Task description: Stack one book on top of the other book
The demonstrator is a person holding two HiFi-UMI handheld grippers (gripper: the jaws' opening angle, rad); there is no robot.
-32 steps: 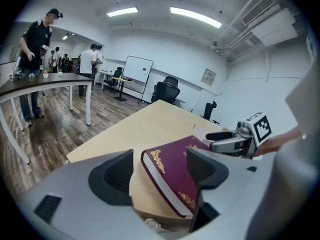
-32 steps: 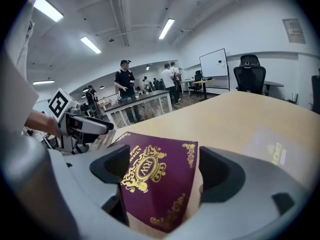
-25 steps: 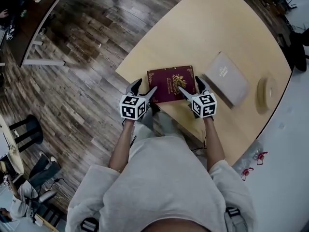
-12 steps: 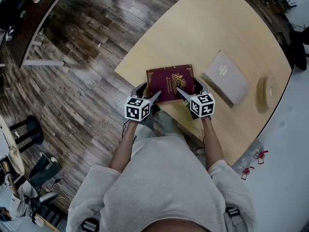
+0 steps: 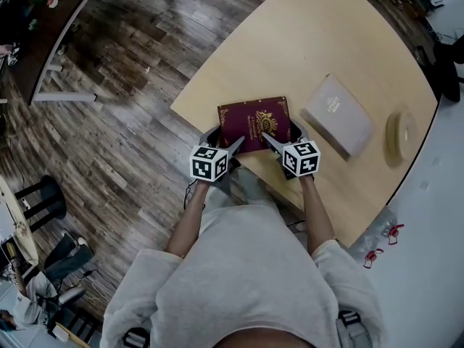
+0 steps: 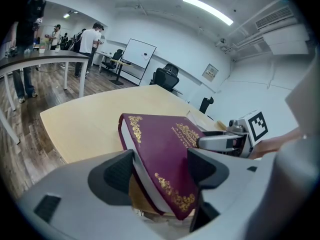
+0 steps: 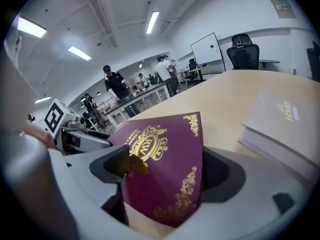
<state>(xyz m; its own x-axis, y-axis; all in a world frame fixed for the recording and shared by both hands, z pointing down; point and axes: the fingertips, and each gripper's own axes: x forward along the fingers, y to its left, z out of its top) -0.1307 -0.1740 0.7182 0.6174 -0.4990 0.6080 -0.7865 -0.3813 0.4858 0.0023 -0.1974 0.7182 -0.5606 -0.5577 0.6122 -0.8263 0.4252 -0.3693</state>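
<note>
The wood floor is the biggest thing here, and it spreads out to the left of the dark red book. The pale bench is under the dark red book and goes on far behind it and to its right. A person in a light grey top stands on the near side of the dark red book and holds a claw in each hand. A grey book lies flat on the bench just to the right of the dark red book, and the two books do not touch. The dark red book sits by the near edge of the bench, with gold patterns on its cover. The left gripper view shows it tilted, with its near corner sticking out past the bench edge. I cannot tell if its far edge touches the bench. The left claw is clamped on the near left corner of the dark red book, one jaw on the pages and one on the cover. The right claw is clamped on the near right corner of the dark red book. A small round tan disc lies on the bench further right of the dark red book, past the grey book.
</note>
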